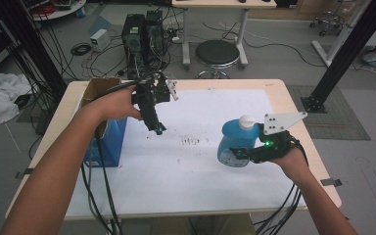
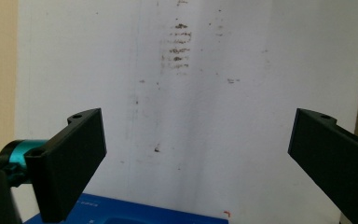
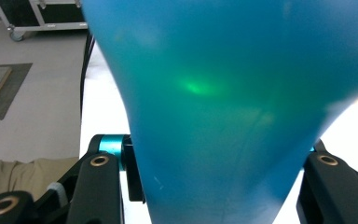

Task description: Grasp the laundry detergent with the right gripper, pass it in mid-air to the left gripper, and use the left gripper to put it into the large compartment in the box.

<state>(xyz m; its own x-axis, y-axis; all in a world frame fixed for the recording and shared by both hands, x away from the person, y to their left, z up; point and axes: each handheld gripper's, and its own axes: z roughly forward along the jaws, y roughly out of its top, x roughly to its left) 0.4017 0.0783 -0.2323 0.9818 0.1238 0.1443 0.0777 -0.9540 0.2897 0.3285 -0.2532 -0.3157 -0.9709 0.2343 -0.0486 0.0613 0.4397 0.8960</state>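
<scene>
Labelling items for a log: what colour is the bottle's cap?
White, on a blue bottle; the cap shows best in the high view.

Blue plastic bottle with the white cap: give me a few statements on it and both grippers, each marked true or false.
1. The right gripper is shut on the blue plastic bottle with the white cap. True.
2. The left gripper holds a cloth. False: its jaws stand open with nothing between them.
3. The bottle lies inside the blue box with brown cardboard flaps. False: it is across the table from the box, in the right gripper.
4. The white table cover bears dark smudges. True.
</scene>
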